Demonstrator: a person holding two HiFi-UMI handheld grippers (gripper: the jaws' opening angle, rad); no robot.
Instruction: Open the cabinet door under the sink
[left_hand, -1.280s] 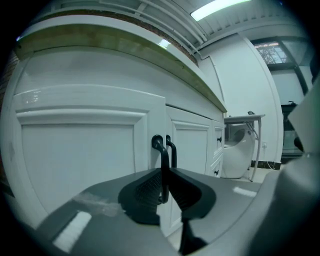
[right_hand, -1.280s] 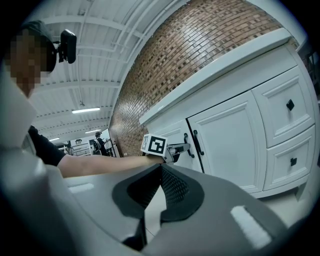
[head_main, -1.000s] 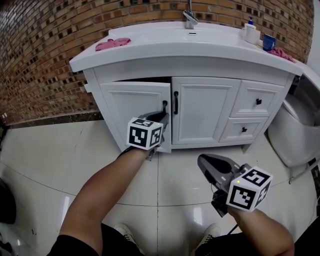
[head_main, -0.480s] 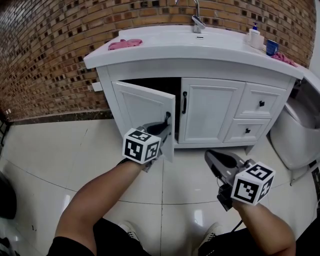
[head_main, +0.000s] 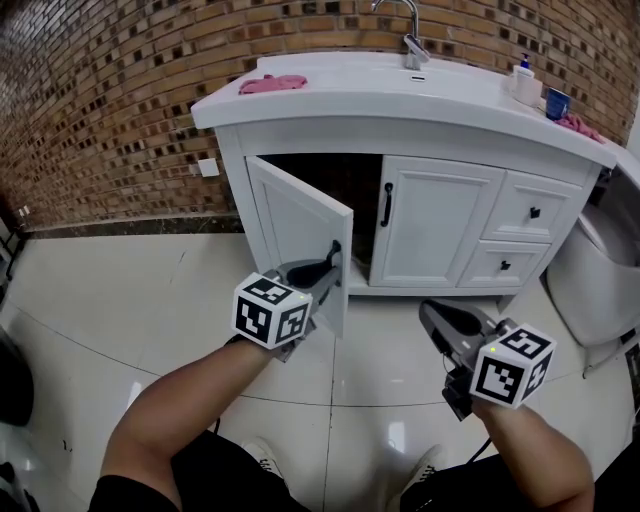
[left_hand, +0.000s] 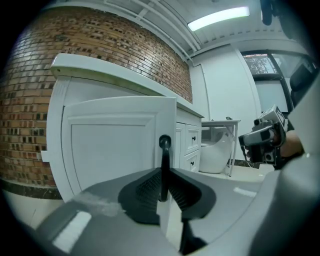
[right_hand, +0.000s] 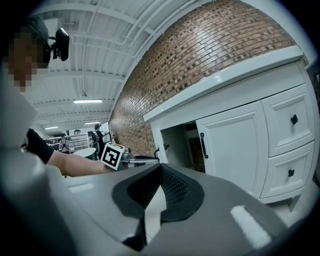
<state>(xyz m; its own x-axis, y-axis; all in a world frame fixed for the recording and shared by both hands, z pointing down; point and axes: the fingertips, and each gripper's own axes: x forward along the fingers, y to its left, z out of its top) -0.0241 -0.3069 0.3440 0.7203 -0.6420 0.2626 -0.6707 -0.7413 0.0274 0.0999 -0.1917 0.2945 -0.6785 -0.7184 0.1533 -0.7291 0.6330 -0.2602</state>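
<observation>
A: Which step is in hand?
B: The swing. The left gripper (head_main: 331, 262) is clamped on the black handle (left_hand: 163, 165) of the left cabinet door (head_main: 298, 222), with a pad pressing on each side of the bar.

A: Where does the door stand?
B: Partly open. It is hinged on its left edge and its free edge points out toward the person. The dark inside of the cabinet shows behind it, under the sink (head_main: 400, 75). The neighbouring door (head_main: 440, 222) is closed.

A: And the right gripper (head_main: 430, 313)?
B: It hangs low over the floor tiles (head_main: 120, 300), well apart from the cabinet. Its jaws are together with nothing between them.

A: How far along?
B: I judge about midway. The door is clear of the frame but not yet swung wide.

A: What does the next move call for?
B: A pull along the door's arc, outward and to the left about the hinge. The wrist should turn with the panel so the bar does not slip from the pads. Let go only once the door is wide
</observation>
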